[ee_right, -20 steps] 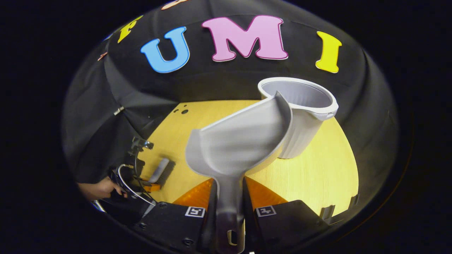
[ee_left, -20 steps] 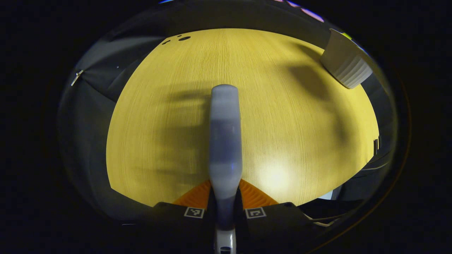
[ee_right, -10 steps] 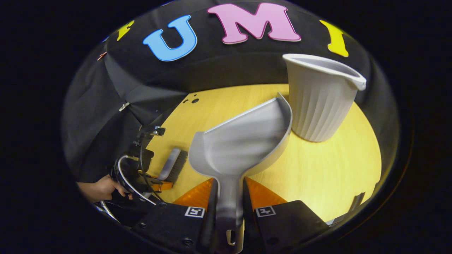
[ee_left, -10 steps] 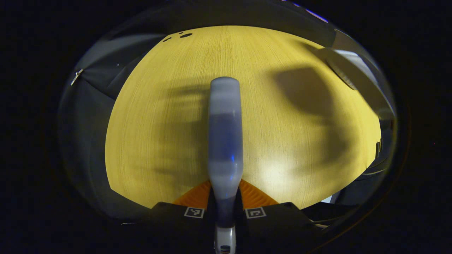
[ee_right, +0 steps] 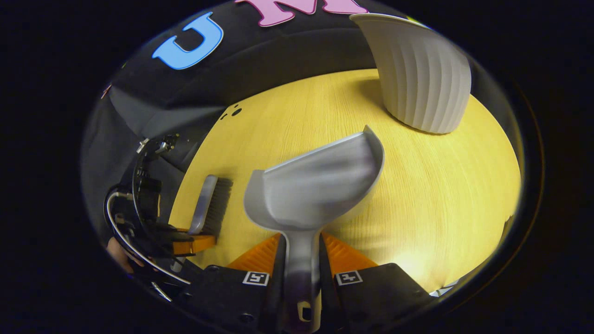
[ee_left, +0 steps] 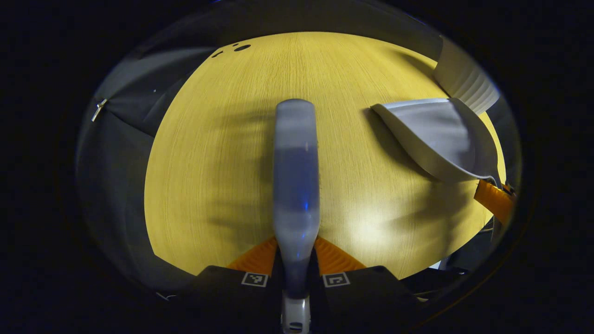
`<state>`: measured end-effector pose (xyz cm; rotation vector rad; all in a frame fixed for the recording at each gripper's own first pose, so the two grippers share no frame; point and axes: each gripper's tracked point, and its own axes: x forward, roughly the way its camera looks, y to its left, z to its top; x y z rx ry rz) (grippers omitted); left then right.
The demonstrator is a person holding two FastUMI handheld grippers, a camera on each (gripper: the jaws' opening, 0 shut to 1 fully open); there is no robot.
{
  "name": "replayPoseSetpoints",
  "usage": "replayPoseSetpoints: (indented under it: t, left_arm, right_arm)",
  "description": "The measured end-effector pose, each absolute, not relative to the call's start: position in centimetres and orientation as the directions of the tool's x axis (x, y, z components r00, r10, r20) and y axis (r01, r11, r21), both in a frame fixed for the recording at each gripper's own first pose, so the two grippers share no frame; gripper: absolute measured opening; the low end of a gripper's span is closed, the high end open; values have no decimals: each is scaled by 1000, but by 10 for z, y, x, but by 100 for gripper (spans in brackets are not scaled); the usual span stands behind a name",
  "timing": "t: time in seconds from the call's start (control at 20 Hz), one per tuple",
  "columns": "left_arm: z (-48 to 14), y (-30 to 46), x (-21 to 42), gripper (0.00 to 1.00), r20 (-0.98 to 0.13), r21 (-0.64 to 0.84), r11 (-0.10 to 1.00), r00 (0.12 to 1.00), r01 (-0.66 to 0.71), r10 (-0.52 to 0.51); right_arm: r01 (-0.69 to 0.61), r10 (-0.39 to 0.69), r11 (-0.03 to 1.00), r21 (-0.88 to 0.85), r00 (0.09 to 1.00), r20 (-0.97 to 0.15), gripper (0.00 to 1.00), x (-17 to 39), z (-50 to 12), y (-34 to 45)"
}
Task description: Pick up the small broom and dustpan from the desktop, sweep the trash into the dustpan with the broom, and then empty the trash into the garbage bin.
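Right tool (ee_right: 300, 253) is clamped on the dustpan (ee_right: 315, 188) handle, both orange fingers pressing its sides; the pan's open mouth points away from the tool, up and to the right, toward the ribbed garbage bin (ee_right: 420, 79) that stands at the far right of the bench (ee_right: 441, 195). The pan appears to hang just above the wood, though contact cannot be told. Its scoop looks empty and no trash is visible on the bench, so judging by this the emptying step seems done or nearly so. Left tool (ee_left: 296, 253) grips the broom (ee_left: 296, 171) by its handle, long axis running straight ahead along the fingers — in the right gripper view the broom (ee_right: 209, 204) lies low at the left bench edge, bristles facing the pan, the hand barely visible behind it. From the left tool the dustpan (ee_left: 438, 139) sits to the right, mouth toward the broom, the bin (ee_left: 464, 79) beyond it. The right tool is the nearer one to the bin; any further tipping would run along the pan's long axis — forward and right.
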<state>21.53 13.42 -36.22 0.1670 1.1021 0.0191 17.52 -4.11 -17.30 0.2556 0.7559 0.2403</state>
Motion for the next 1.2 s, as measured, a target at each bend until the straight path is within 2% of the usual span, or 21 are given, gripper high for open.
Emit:
replayPoseSetpoints:
  t: [0.1,0.15,0.4,0.45,0.5,0.55,0.65,0.7,0.75,0.9,1.2]
  left_arm:
    - [-362,134,219,32,-890,150,987,443,60,108]
    - [-362,135,219,29,-892,150,987,437,49,114]
    - [-362,135,222,31,-907,121,992,408,28,99]
    - [-361,137,224,33,-906,122,992,412,37,96]
    - [-361,134,225,37,-905,111,993,417,47,82]
    - [-359,129,223,53,-902,95,994,428,60,61]
    - [-351,123,223,84,-889,82,994,455,75,39]
    - [-347,124,222,100,-880,90,993,473,80,42]
    - [-340,125,222,95,-868,105,991,495,86,49]
    - [-308,127,219,98,-814,127,988,578,89,52]
    - [-215,126,198,98,-612,75,997,790,32,21]
  right_arm:
    - [-96,286,945,312,703,-651,37,181,-179,-41]
    - [-89,272,950,300,709,-651,37,186,-181,-42]
    - [-78,223,968,237,698,-681,42,190,-190,-44]
    - [-80,222,969,234,700,-679,35,192,-188,-43]
    - [-87,218,971,223,705,-675,53,194,-186,-43]
    - [-98,209,975,199,708,-675,64,193,-184,-45]
    - [-115,211,976,186,722,-660,80,194,-175,-44]
    - [-120,210,976,181,731,-649,96,193,-166,-45]
    - [-123,204,978,169,743,-637,99,194,-161,-45]
    - [-150,184,983,106,800,-571,99,194,-124,-52]
    - [-178,160,984,-26,932,-325,99,174,-21,-62]
